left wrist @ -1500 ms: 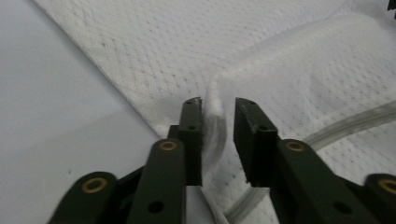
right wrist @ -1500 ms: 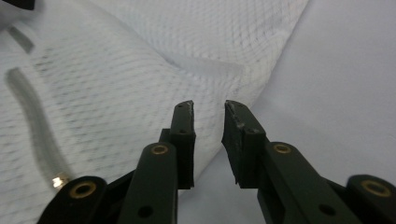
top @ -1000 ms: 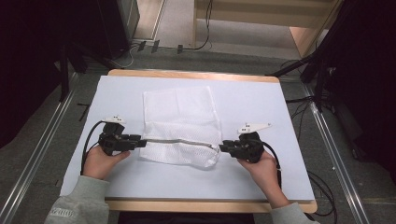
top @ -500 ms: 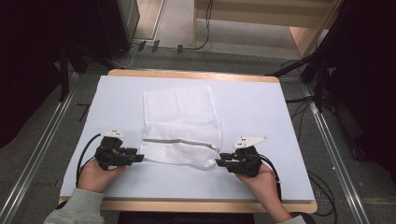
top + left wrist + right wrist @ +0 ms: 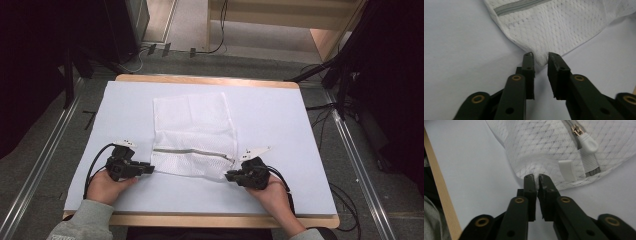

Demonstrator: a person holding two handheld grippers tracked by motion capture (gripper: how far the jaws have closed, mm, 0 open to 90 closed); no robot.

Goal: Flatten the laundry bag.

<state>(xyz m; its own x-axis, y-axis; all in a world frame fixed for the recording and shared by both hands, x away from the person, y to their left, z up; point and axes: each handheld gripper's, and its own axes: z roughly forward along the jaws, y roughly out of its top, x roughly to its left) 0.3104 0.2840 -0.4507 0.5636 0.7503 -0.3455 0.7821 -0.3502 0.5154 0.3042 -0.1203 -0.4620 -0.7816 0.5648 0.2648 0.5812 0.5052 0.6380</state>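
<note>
A white mesh bag (image 5: 192, 125) with a grey zipper (image 5: 192, 151) lies flat in the middle of the table, its zippered end toward me. My left gripper (image 5: 151, 170) stands open at the bag's near left corner. In the left gripper view the bag's corner (image 5: 554, 27) pokes between the parted tips of this gripper (image 5: 541, 57). My right gripper (image 5: 229, 176) is at the near right corner. In the right gripper view that gripper (image 5: 537, 178) is shut on the puckered edge of the bag (image 5: 544, 142), beside the white zipper pull (image 5: 587, 143).
The table (image 5: 280, 115) has a pale cover and a wooden front edge (image 5: 200, 220) close behind both hands. Cables (image 5: 345, 200) trail off the right side. Metal rails (image 5: 45, 165) run along the floor on either side.
Both grippers have drawn the bag's zippered end toward me, nearer the front edge. The left gripper's jaws now stand apart at the corner.
</note>
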